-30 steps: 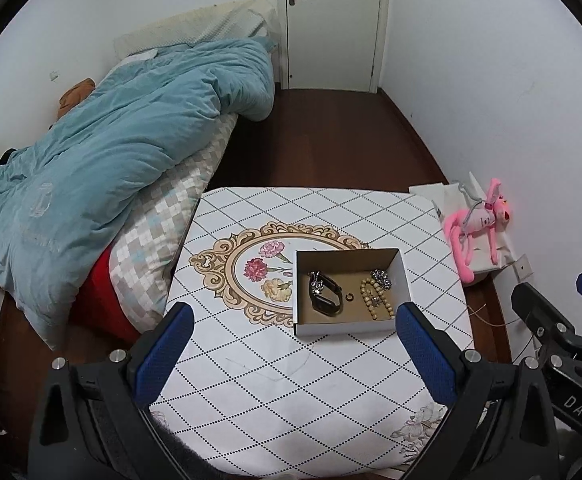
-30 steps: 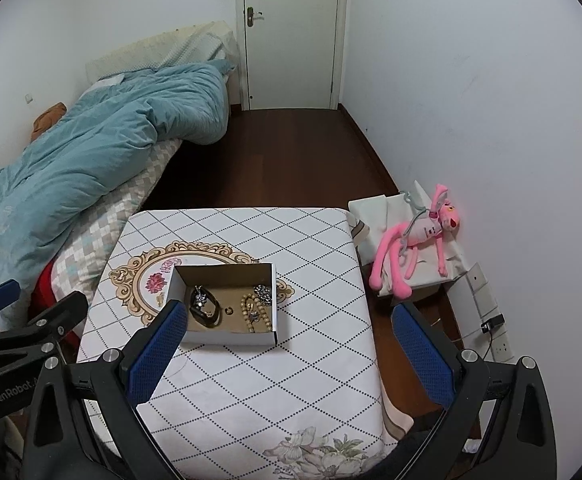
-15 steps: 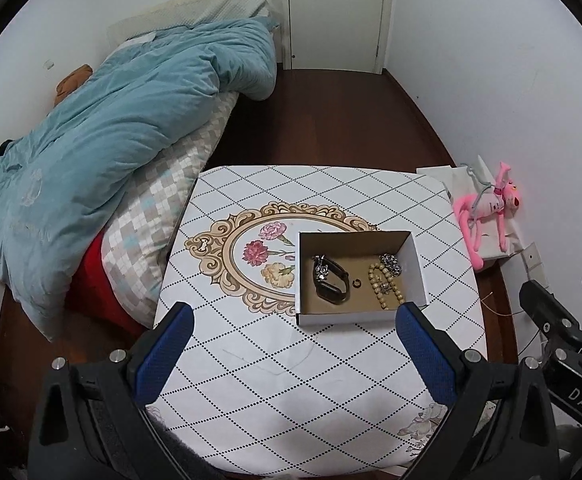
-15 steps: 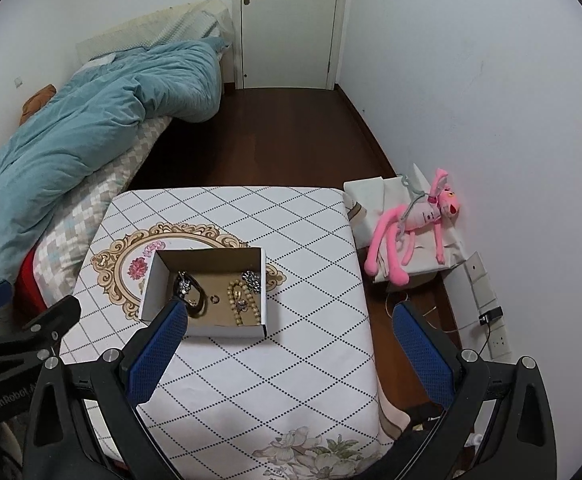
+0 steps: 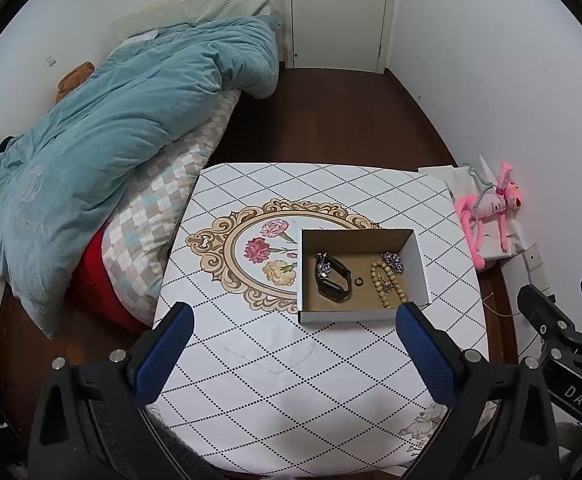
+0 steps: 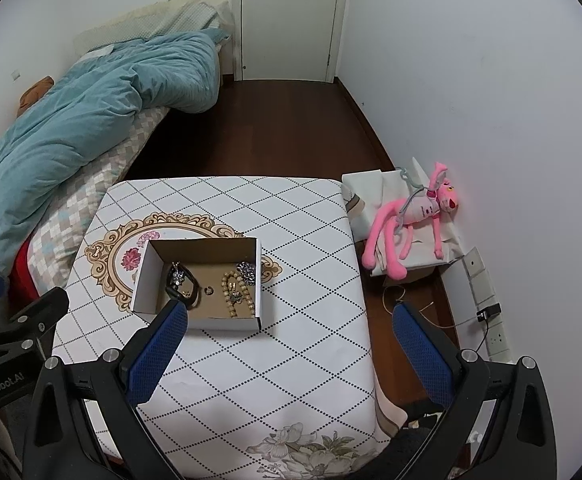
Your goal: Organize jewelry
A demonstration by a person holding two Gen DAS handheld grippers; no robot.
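Hovering wide apart and empty above the table [image 5: 331, 380], the left gripper [image 5: 291, 344] and right gripper [image 6: 287, 340] risk snagging the tangled beads [image 5: 387, 284] beside the watch [image 5: 333, 282] in the box [image 5: 363, 314], dragging neighbours out

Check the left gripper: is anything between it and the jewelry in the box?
Only the near wall of the open cardboard box. The left gripper hovers open over bare tablecloth; watch and bead bracelet lie uncovered inside.
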